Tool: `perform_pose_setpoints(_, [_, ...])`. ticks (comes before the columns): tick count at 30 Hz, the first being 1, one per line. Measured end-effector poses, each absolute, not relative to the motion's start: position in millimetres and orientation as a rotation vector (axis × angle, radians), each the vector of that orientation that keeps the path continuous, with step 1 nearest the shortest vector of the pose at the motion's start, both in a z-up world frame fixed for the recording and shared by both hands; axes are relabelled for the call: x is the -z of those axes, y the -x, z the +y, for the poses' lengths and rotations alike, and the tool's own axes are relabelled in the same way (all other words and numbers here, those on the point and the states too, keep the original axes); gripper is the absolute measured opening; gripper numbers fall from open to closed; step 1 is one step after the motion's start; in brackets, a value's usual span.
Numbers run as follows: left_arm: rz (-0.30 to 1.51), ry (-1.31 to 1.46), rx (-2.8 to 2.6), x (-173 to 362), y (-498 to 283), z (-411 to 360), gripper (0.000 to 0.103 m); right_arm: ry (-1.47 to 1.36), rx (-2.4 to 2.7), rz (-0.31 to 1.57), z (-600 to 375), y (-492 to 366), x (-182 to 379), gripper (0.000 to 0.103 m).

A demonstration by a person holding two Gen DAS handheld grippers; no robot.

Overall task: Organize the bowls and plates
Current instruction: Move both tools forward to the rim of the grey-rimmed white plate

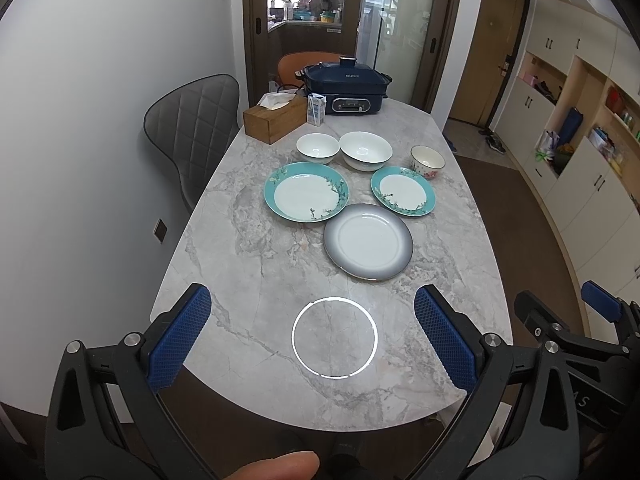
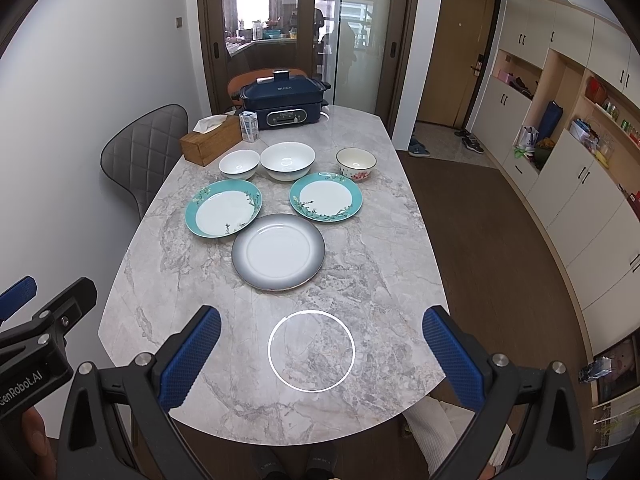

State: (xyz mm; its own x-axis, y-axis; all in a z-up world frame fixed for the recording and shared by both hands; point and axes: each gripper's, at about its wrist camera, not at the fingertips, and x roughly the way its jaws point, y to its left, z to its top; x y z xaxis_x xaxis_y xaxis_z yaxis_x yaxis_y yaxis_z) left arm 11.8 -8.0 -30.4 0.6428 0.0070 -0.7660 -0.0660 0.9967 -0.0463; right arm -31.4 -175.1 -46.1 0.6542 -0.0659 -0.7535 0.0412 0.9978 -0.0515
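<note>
Left gripper [image 1: 312, 336] spread, plates [image 1: 368, 242] beyond.

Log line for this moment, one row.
left gripper open, empty | right gripper open, empty | three plates, three bowls apart on table | stacking not started
</note>
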Motion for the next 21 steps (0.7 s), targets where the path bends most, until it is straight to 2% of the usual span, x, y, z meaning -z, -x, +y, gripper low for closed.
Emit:
perform_pose_setpoints(10, [0.913, 0.087, -0.005, 55, -20, -3, 0.103, 0.024, 0.087, 0.874, -178, 29, 75, 0.103])
perform_pose_setpoints(16, [1.071, 0.117, 0.071, 120, -37, 13, 0.102, 0.004, 0.112, 0.910, -189, 19, 92, 0.103])
perform_pose_setpoints(21, [1.167, 0.128, 0.140, 177, -51, 21, 0.101, -0.074, 0.081, 0.973, -211, -1, 128, 0.103])
